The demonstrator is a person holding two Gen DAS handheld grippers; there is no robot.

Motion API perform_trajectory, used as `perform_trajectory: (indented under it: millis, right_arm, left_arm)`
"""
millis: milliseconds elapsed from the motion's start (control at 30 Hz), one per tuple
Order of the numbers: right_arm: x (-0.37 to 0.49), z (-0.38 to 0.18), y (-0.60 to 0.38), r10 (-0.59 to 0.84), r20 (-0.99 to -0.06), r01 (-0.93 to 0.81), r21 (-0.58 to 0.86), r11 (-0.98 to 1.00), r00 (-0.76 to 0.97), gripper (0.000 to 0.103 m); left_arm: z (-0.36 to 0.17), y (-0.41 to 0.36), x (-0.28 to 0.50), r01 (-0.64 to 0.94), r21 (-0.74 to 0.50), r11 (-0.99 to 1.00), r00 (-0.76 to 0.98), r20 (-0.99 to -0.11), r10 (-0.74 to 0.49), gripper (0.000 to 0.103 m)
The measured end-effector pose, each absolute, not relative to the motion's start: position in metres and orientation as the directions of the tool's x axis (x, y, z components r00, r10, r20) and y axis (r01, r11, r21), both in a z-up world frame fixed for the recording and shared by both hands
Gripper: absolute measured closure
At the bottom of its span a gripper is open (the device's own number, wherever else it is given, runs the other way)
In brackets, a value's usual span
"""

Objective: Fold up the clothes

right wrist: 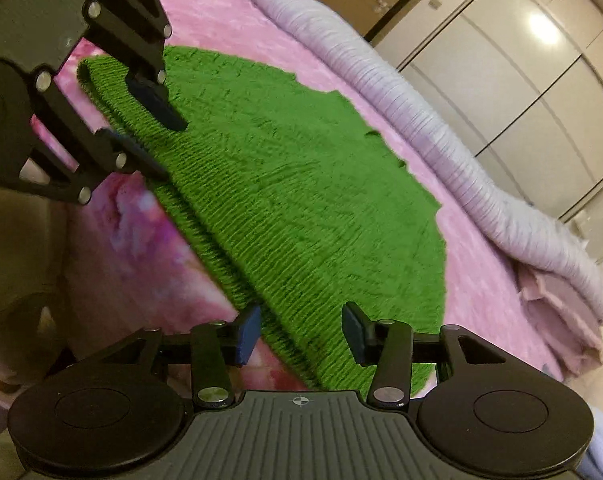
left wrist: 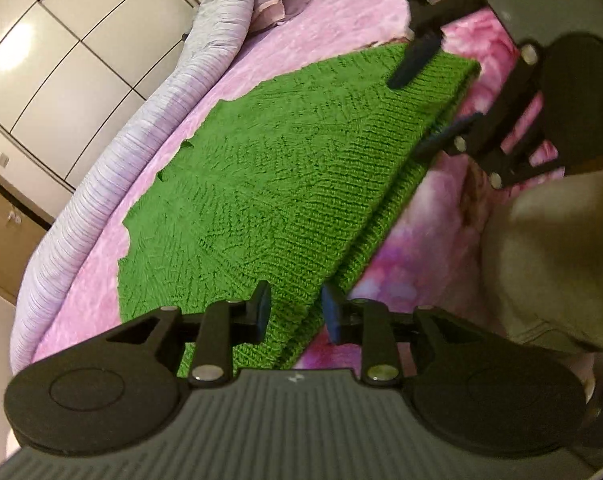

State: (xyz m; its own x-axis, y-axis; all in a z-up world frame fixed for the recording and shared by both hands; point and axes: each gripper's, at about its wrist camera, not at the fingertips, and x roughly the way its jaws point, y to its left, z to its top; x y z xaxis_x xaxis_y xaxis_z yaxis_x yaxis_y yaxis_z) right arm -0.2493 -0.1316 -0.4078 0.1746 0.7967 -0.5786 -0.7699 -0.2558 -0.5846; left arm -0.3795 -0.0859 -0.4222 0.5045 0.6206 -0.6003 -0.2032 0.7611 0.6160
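We saw the folded green knit garment [left wrist: 269,184] lying flat on the pink bedspread [left wrist: 333,24], its doubled edge between both released grippers, left [left wrist: 295,312] and right [right wrist: 301,332], pads apart, bare spread around it, a lilac quilt [right wrist: 441,128] and pale wardrobes [right wrist: 521,80] behind.

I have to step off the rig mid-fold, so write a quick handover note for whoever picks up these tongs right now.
Left tongs: open, straddling the folded edge of the green knitted garment, not pinching it.
Right tongs: open, likewise over that edge at its other end.
The garment lies flat on the pink plush blanket, doubled over once, layers visible along the near edge.
Done: first fold.
Left: probably regrip and fold again.
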Motion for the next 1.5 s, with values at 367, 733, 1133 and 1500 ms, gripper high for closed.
perform_trajectory:
  millis: [367,733,1133,1500]
  right_arm:
    - [-0.254,-0.42,-0.133,0.81,-0.542,-0.7,-0.668,-0.255,0.222,0.057]
    - [-0.251,-0.428,-0.122,0.832,-0.514,-0.695,-0.676,-0.245,0.207,0.095]
    - [-0.24,-0.396,-0.141,0.782,-0.614,-0.762,-0.557,-0.331,0.108,0.102]
    - [-0.253,-0.414,-0.139,0.717,-0.682,-0.705,-0.579,-0.41,0.143,0.091]
  left_arm:
    - [-0.432,-0.089,-0.381,-0.197,0.664,0.721,0.518,-0.554,0.652,0.077]
    - [-0.433,-0.077,-0.38,-0.215,0.67,0.71,0.548,-0.519,0.656,0.091]
    - [-0.415,-0.082,-0.4,-0.167,0.621,0.766,0.602,-0.551,0.578,0.102]
    - [-0.426,-0.078,-0.397,-0.139,0.57,0.81,0.558,-0.631,0.539,0.101]
